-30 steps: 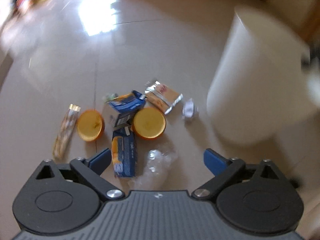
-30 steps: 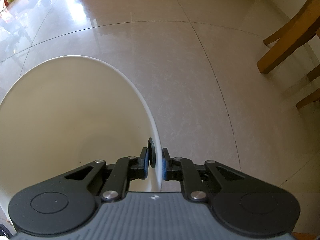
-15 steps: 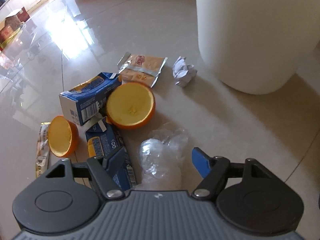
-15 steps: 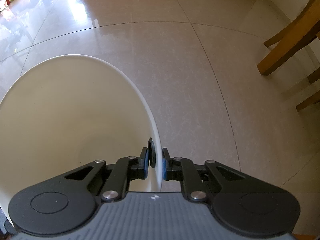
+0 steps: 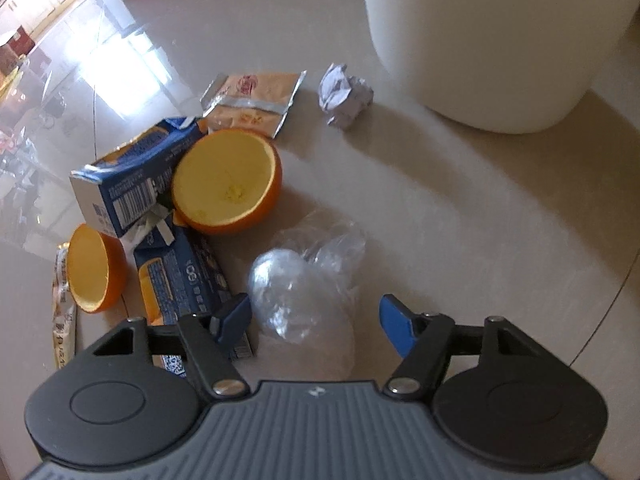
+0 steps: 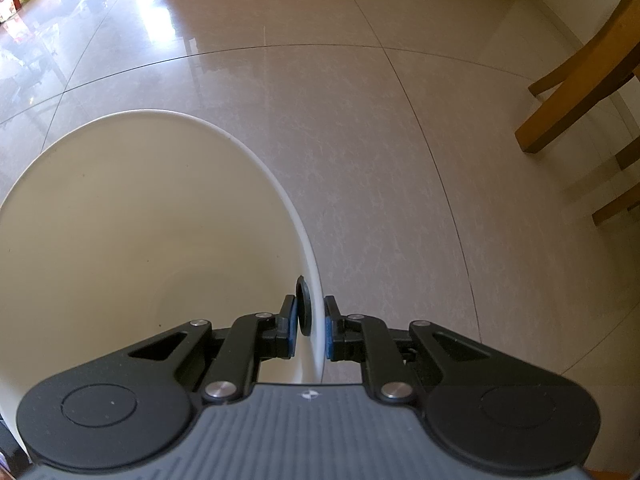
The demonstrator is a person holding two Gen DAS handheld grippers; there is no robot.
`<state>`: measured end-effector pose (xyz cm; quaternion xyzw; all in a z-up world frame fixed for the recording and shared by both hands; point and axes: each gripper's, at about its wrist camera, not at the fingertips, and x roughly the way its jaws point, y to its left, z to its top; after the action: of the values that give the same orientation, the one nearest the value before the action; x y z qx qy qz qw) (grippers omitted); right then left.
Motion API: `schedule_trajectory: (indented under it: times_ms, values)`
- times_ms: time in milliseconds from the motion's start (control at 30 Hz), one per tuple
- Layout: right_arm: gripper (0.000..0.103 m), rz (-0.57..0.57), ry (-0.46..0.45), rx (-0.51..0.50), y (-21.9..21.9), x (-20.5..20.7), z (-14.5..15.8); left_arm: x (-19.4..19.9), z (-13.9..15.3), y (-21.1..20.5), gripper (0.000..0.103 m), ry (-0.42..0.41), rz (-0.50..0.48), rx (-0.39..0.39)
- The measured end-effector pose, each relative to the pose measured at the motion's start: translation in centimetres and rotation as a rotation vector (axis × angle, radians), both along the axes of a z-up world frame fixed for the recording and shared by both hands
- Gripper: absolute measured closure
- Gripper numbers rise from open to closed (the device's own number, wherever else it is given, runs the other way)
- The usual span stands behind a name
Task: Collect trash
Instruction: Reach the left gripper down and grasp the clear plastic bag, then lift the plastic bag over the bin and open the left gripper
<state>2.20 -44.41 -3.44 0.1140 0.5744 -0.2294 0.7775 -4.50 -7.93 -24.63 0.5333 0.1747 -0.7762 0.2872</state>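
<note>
Now left gripper (image 5: 314,318) fingers, apart, were closing around the crumpled clear plastic bag (image 5: 304,292); next: squeeze, lift to the white plastic bin (image 5: 492,36) at 1 o'clock. Right gripper (image 6: 311,334) was clamped on the bin rim.

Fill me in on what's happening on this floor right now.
A person with a gripper in each hand is collecting litter off the tiled floor. The right gripper is clamped on the rim of the white plastic bin, which looks empty. The left gripper is low over the crumpled clear plastic wrap, its jaws just closing with the wrap between them but not yet pinched. Two hollowed orange halves, blue cartons, a foil sachet and a white paper ball lie nearby.
</note>
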Motion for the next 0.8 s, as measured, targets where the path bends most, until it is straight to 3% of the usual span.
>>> schedule_trajectory:
  times_ms: [67, 133, 267, 400, 533, 767, 800]
  values:
    - [0.088, -0.002, 0.0, 0.0, 0.0, 0.0, 0.0, -0.1, -0.3, -0.2, 0.04, -0.006, -0.012, 0.015]
    - [0.088, -0.003, 0.0, 0.001, 0.1, 0.0, 0.0, -0.1, -0.4, -0.3, 0.054, -0.011, -0.031, 0.019]
    - [0.088, -0.001, 0.001, 0.001, 0.1, 0.1, 0.0, 0.0, 0.6, -1.2, 0.057, 0.008, -0.053, 0.076]
    - [0.088, -0.006, 0.001, 0.007, 0.0, 0.3, 0.1, 0.1, 3.1, -2.2, 0.058, 0.02, -0.128, 0.083]
    - [0.088, -0.017, 0.001, 0.016, -0.2, 0.4, 0.2, 0.1, 7.2, -3.4, 0.058, 0.008, -0.171, 0.092]
    - [0.089, -0.024, -0.001, 0.036, -0.4, 0.2, 0.3, 0.2, 17.9, -5.0, 0.058, 0.049, -0.264, 0.087]
    - [0.089, -0.023, 0.0, 0.037, -0.4, 0.1, 0.3, 0.3, 19.5, -5.1, 0.058, 0.075, -0.313, 0.088]
